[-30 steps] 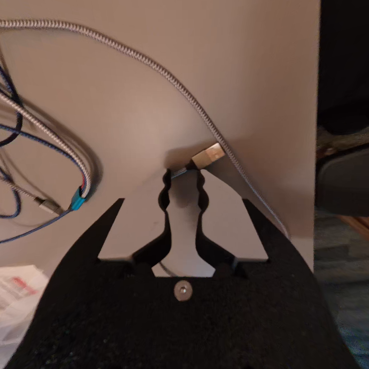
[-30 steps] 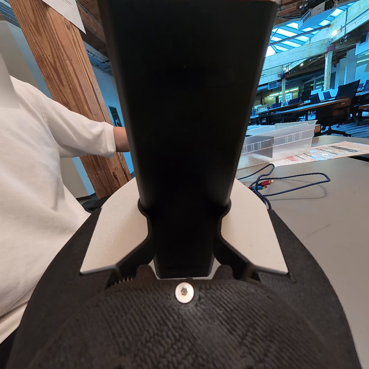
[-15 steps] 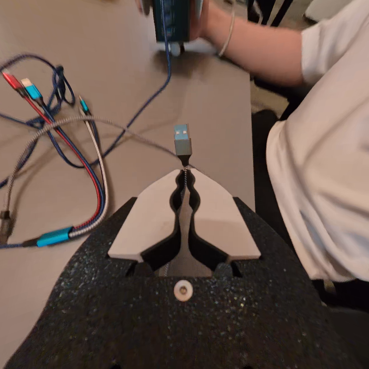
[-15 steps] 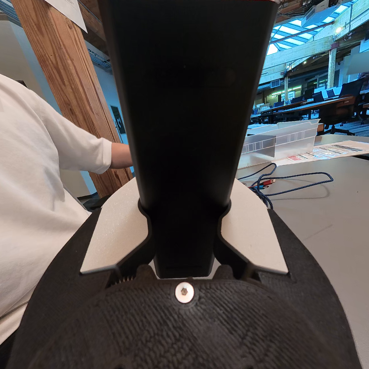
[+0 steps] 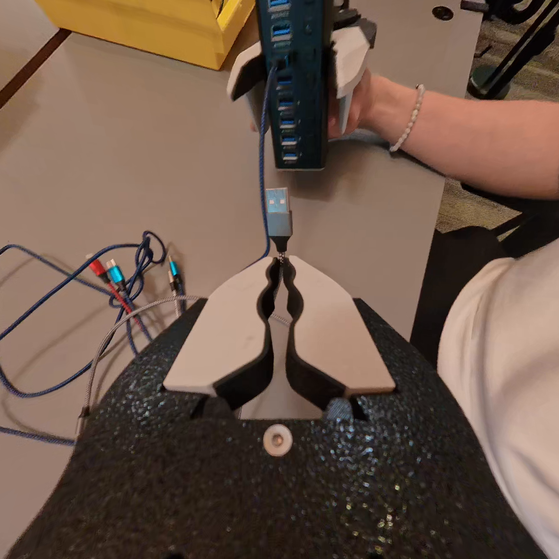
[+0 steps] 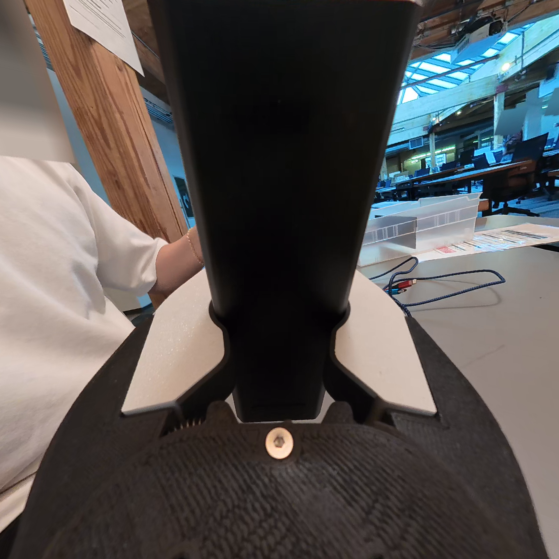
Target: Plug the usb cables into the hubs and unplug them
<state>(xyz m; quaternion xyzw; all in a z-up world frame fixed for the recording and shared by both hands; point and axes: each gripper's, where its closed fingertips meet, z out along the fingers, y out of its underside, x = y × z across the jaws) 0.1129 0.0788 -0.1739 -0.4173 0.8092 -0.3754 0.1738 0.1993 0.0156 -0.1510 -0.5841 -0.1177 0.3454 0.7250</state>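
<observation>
My left gripper point(image 5: 281, 262) is shut on a grey braided cable just behind its USB plug point(image 5: 278, 211). The plug sticks out ahead and points at the lower end of the dark hub point(image 5: 299, 90), a short gap away. The hub has a row of blue ports. A blue braided cable point(image 5: 262, 145) is plugged into one upper port. My right gripper point(image 5: 298, 69) is shut on the hub and holds it above the table. In the right wrist view the hub point(image 6: 281, 181) fills the middle between the closed jaws of the right gripper point(image 6: 281, 287).
Loose cable ends in red and cyan point(image 5: 107, 269) lie tangled at the left on the grey table point(image 5: 121, 151). A yellow bin point(image 5: 151, 24) stands at the back. A clear plastic bin point(image 6: 423, 223) and papers point(image 6: 499, 239) are on the table. The person's arm point(image 5: 453, 142) and white shirt are at the right. Spacing between my two grippers at the tips: around 12 cm.
The left gripper lifted the grey cable off the table, swung to face the hub and brought the plug close to its lower end. The right gripper kept holding the hub nearly still.
</observation>
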